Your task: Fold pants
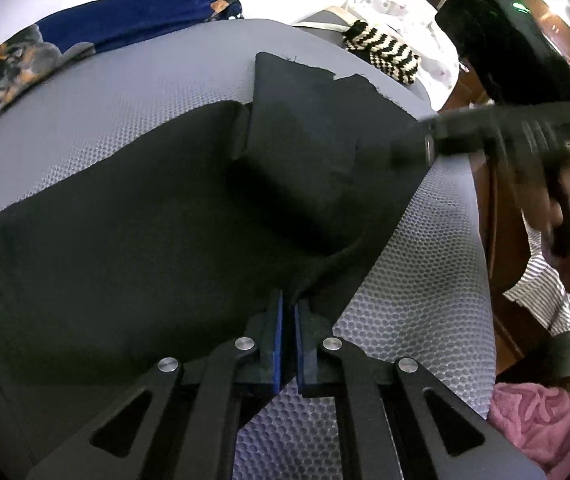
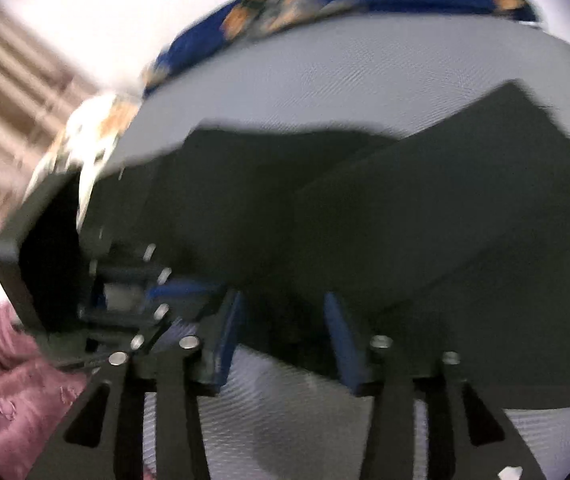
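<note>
Downward, left gripper pinching pants

I'm looking into a home, a bedroom by the look of it: a grey honeycomb-textured mattress pad underfoot, a dark blue floral-print blanket bunched along its far edge, a pink fluffy fleece blanket at the near side, and brown wooden furniture just beyond, striped cloth draped there.
</note>
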Available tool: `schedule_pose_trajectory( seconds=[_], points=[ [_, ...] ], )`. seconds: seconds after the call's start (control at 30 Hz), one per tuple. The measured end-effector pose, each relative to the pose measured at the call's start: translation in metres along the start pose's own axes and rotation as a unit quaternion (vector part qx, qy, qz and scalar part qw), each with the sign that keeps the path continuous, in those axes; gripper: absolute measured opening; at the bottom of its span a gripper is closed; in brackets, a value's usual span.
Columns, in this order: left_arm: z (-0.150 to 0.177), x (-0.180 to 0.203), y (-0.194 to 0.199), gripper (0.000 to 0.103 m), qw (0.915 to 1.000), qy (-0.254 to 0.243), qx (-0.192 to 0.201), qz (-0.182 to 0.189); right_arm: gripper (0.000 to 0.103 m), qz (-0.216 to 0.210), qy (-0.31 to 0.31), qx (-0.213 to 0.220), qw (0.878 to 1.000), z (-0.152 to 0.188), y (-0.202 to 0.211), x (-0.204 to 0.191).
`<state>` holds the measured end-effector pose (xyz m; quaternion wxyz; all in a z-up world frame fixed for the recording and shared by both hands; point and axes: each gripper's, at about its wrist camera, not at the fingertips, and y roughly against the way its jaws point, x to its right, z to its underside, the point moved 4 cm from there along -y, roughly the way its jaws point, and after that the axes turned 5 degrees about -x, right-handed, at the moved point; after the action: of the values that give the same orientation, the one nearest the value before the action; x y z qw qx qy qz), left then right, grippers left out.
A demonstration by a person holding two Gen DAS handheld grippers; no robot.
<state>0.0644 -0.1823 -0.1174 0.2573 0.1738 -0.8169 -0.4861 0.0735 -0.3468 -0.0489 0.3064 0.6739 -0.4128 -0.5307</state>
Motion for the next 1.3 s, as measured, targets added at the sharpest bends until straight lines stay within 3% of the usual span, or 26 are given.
schedule_pose_trajectory(
  seconds=[0.17,0.27,0.4,0.47,0.5,0.67,0.8,0.93,1.1,1.3],
  points=[
    [0.001,-0.002,0.0,0.005,0.9998,0.018,0.004,0.008,0.044,0.02,-0.135,0.072,0.988,-0.014,0.027,0.096],
    [0.001,-0.005,-0.001,0.005,0.9995,0.028,0.003,0.011,0.043,0.023,-0.227,0.102,0.968,-0.019,0.033,0.159],
    [0.001,-0.006,-0.002,0.005,0.9994,0.032,0.0,0.009,0.043,0.014,-0.266,0.124,0.956,-0.03,0.03,0.192],
    [0.0,-0.006,-0.003,0.005,0.9993,0.035,-0.003,0.01,0.037,0.007,-0.281,0.129,0.951,-0.039,0.028,0.206],
    [0.0,-0.007,-0.003,0.005,0.9993,0.037,-0.004,0.011,0.032,0.006,-0.286,0.131,0.949,-0.041,0.025,0.207],
    [0.0,-0.009,-0.003,0.005,0.9989,0.045,-0.006,0.014,0.025,0.0,-0.312,0.145,0.939,-0.059,0.015,0.226],
    [0.0,-0.01,-0.003,0.005,0.9989,0.045,-0.005,0.014,0.009,0.008,-0.32,0.148,0.936,-0.071,0.012,0.23],
    [-0.001,-0.009,-0.001,0.005,0.9988,0.048,-0.002,0.014,0.004,0.036,-0.312,0.158,0.936,-0.074,0.027,0.226],
    [-0.002,-0.008,0.003,0.005,0.9989,0.045,0.002,0.014,0.003,0.107,-0.261,0.192,0.94,-0.066,0.078,0.191],
    [-0.003,-0.004,0.004,0.005,0.9995,0.027,0.005,0.014,0.003,0.244,-0.253,0.202,0.914,-0.01,0.139,0.162]
  ],
)
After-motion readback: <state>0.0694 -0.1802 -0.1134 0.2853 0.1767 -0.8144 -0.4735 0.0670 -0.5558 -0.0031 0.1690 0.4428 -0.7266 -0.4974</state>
